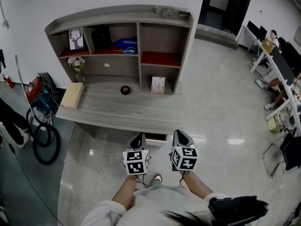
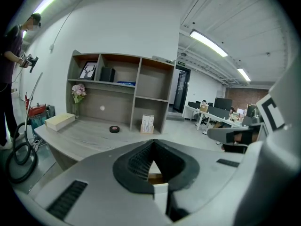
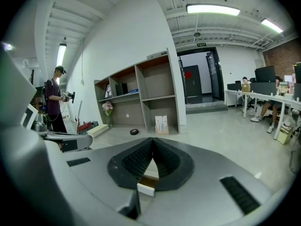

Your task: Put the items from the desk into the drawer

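1. Holding the left claw [image 1: 138, 138] clenched, jaws meeting tip to tip, gripping nothing.
2. Holding the right claw [image 1: 181, 134] clenched too, jaws pressed together and empty.
3. Aiming both claws side by side at the front edge of the grey wooden surface [image 1: 117, 109], the left claw just left of the drawer [image 1: 155, 137] and the right claw just right of it.
4. Finding the drawer pulled slightly open under that front edge, its white front and wooden inside showing just past the closed jaw tips in both gripper views.
5. Finding the black tape roll [image 1: 125, 90] lying flat near the back of the surface, well apart from both claws, ahead and a little left of the left claw.
6. Finding the small printed card box [image 1: 158, 84] standing upright at the foot of the lower right compartment of the shelf unit [image 1: 139, 46], near the tape roll's right side and well ahead of both claws.
7. Finding the tan box [image 1: 72, 95] lying flat at the surface's far left end, beside the vase of flowers [image 1: 76, 64], farther from the claws than the tape roll or the card box.
8. Catching a person [image 2: 11, 55] standing off to the left of the surface in both gripper views, hands raised around a small device.
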Motion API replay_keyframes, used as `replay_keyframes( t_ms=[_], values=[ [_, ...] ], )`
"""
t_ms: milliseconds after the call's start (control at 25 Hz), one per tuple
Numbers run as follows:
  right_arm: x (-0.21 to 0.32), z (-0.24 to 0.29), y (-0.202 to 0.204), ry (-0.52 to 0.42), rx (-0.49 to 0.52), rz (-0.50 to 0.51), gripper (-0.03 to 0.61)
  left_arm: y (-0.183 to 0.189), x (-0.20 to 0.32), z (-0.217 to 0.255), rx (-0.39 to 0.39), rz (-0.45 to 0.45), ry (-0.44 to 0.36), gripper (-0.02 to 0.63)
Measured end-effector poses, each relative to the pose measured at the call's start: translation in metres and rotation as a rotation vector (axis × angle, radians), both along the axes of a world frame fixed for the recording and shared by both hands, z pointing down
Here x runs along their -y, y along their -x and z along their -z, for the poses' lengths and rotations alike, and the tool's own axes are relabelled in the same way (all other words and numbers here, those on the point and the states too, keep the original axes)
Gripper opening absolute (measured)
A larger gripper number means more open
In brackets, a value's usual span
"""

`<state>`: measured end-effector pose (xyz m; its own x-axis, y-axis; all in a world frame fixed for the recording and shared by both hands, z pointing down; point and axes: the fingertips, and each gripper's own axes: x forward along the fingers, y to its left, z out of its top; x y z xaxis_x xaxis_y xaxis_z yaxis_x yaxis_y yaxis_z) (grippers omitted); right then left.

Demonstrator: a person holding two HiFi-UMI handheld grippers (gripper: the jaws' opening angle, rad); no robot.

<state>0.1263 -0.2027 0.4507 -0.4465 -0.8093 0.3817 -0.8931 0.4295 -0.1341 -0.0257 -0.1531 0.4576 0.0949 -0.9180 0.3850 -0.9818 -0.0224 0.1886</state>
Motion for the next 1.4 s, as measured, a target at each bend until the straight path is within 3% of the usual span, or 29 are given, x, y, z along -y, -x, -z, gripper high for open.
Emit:
replay_keyframes(
  t_ms=[440,840,1120,1400],
  values=[
    [0.040,-0.014,0.008,0.034,0.006,0.077,-0.002,-0.005,0.025,-0.017,0.008,0.048,0.047,-0.003],
    [0.077,-0.026,0.041,0.040,0.031,0.060,-0.002,0.023,0.062,-0.032,0.005,0.035,0.066,-0.003],
    [0.097,-0.016,0.064,0.026,0.045,0.050,-0.002,0.045,0.091,-0.015,0.005,0.019,0.035,-0.003],
    [0.101,-0.026,0.084,0.053,0.033,0.079,-0.002,0.060,0.089,-0.026,-0.011,0.042,0.059,-0.003]
  ],
)
